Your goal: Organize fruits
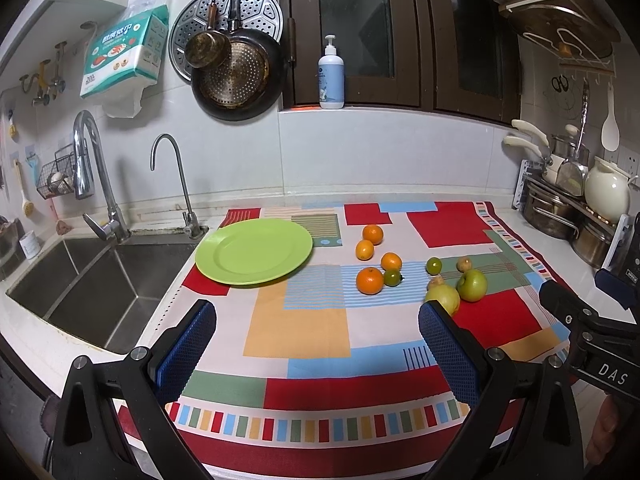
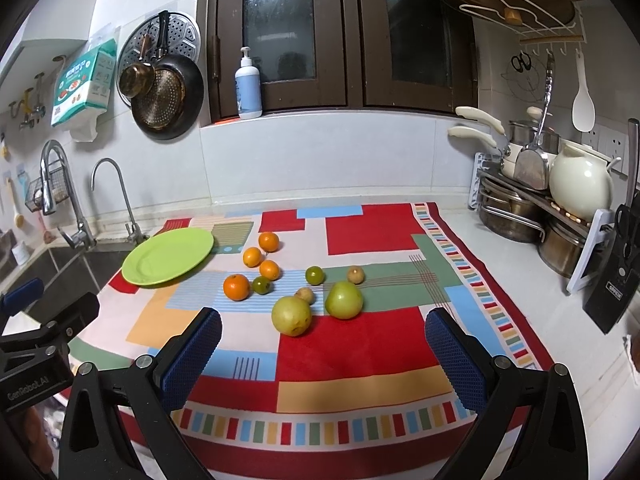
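A green plate (image 1: 253, 255) (image 2: 168, 256) lies bare on the left of the patterned cloth (image 1: 304, 332) (image 2: 348, 344), by the sink. Several oranges (image 1: 369, 280) (image 2: 236, 287), two small green citrus (image 1: 433, 266) (image 2: 314, 275), two small brown fruits (image 2: 355, 274), a yellow-green pear (image 2: 291, 315) (image 1: 443, 298) and a green apple (image 2: 344, 299) (image 1: 472, 285) lie loose on the cloth. My left gripper (image 1: 318, 354) hovers open over the cloth's near part, short of the fruit. My right gripper (image 2: 324, 356) is open too, nothing between its fingers, the pear just ahead.
A double sink (image 1: 92, 284) with two taps lies left of the cloth. Pots, a white kettle (image 2: 580, 182) and a knife block (image 2: 612, 292) crowd the right counter. Pans hang on the back wall; a soap bottle (image 1: 331, 74) stands on the sill.
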Available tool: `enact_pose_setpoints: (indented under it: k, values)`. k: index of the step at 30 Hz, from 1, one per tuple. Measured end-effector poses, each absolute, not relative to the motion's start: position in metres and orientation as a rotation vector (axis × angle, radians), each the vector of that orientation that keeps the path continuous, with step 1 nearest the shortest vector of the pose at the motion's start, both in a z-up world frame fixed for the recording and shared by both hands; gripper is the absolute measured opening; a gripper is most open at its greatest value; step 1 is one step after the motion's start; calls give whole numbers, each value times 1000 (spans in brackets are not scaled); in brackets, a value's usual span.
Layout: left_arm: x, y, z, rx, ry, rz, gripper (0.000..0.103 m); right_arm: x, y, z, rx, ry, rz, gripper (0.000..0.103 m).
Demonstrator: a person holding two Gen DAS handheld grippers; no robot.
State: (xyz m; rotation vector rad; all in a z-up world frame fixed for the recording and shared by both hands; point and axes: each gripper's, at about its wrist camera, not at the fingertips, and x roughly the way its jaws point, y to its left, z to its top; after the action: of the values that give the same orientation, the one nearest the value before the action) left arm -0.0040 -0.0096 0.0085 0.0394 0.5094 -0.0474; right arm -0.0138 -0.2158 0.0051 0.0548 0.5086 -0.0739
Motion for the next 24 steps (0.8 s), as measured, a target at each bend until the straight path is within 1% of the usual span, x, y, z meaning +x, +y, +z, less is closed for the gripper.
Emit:
enact_pose_setpoints:
  k: [15, 24]
  values:
    - [21, 0, 4, 57, 495, -60, 103, 6, -205, -3, 64, 539, -91, 103]
    - [66, 7, -6, 97, 532, -165, 103, 34, -192, -13, 83, 569, -144, 103]
